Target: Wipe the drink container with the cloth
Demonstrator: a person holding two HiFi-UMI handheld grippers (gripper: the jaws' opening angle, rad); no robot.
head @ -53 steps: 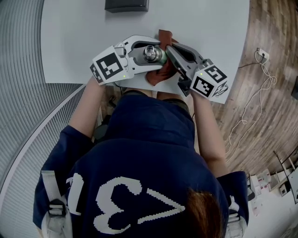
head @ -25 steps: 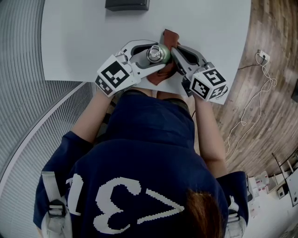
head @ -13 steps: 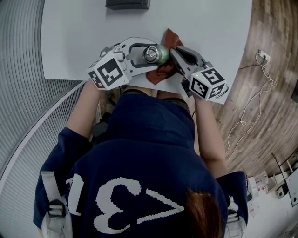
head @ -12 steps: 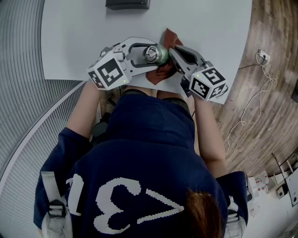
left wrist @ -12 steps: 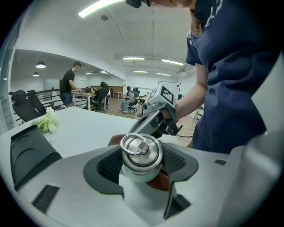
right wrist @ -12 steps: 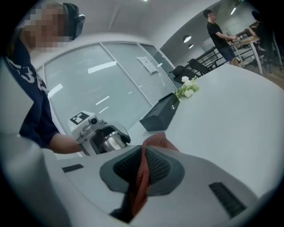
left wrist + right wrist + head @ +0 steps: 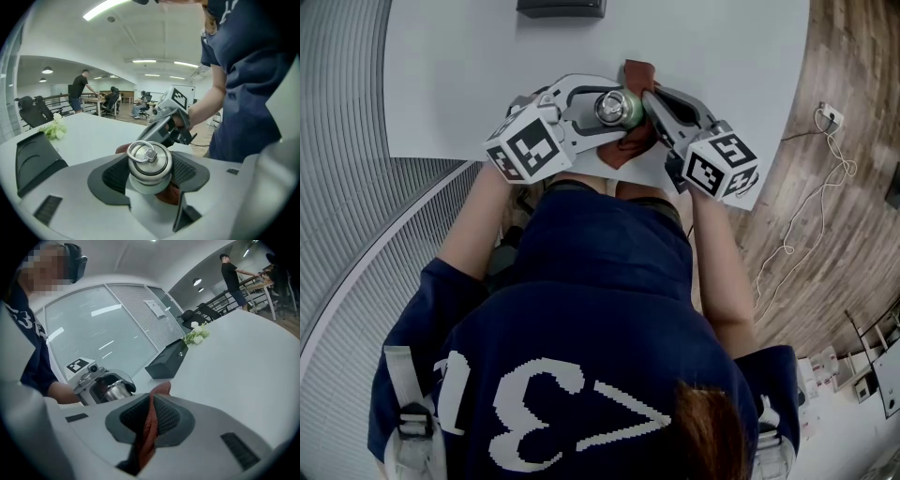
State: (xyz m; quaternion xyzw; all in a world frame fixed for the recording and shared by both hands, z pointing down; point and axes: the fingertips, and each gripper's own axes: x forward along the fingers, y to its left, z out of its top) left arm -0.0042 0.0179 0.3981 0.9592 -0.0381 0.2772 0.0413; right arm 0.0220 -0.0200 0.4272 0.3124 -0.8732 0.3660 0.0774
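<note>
Clamps the steel drink container (image 7: 617, 107) in the left gripper (image 7: 150, 172), both pads pressed on its body, ring-topped lid facing that gripper's camera. Holds it over the near edge of the white table (image 7: 459, 66), at 12 o'clock from the person's chest in the head view. Pinches the rust-red cloth (image 7: 149, 426) in the right gripper (image 7: 151, 418), jaws closed on a fold with only fabric between them. Has the right gripper's tip just beside the container at 3 o'clock, with cloth spilling out at 1 o'clock above it and at 6 o'clock beneath it. Shows cloth directly under the container in the left gripper view, seemingly touching. Leaves a black box (image 7: 561, 7) at the table's far edge at 12 o'clock, well apart, with white flowers (image 7: 196, 337) near it in the right gripper view.
</note>
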